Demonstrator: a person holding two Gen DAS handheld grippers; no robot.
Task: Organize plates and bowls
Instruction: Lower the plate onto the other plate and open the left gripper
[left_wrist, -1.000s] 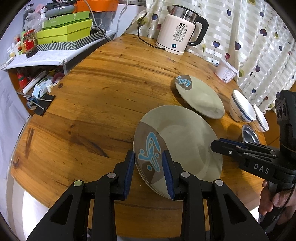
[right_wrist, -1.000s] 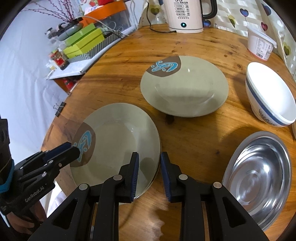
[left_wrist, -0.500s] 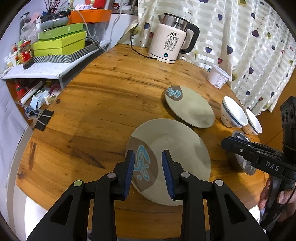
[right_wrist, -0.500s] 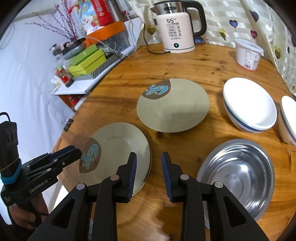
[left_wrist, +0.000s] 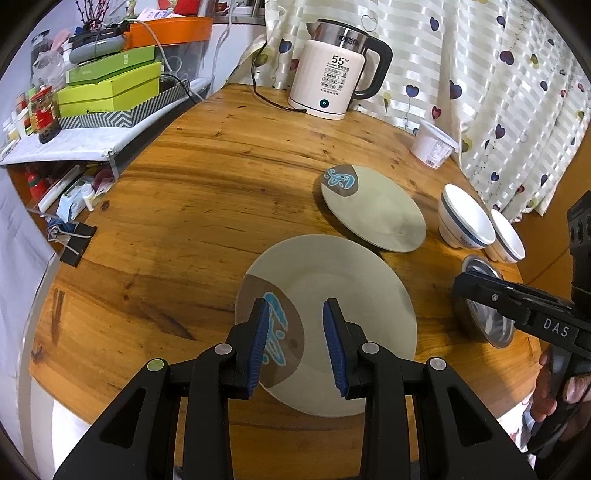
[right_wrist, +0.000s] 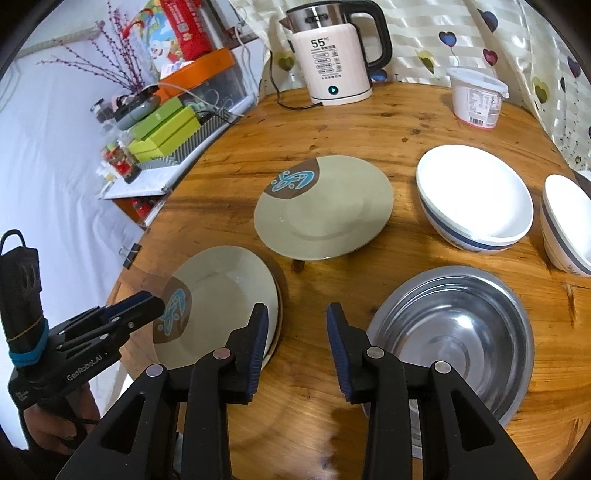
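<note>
On the wooden table (right_wrist: 369, 122), steel bowl (right_wrist: 454, 332) holding nothing visible.

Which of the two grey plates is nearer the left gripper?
The near plate, right under the open left gripper; the far plate lies beyond, toward the kettle.

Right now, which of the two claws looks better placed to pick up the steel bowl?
Probably the right claw: the steel bowl lies just beside its open fingers. The left claw hangs open over the near plate, farther from the bowl.
</note>
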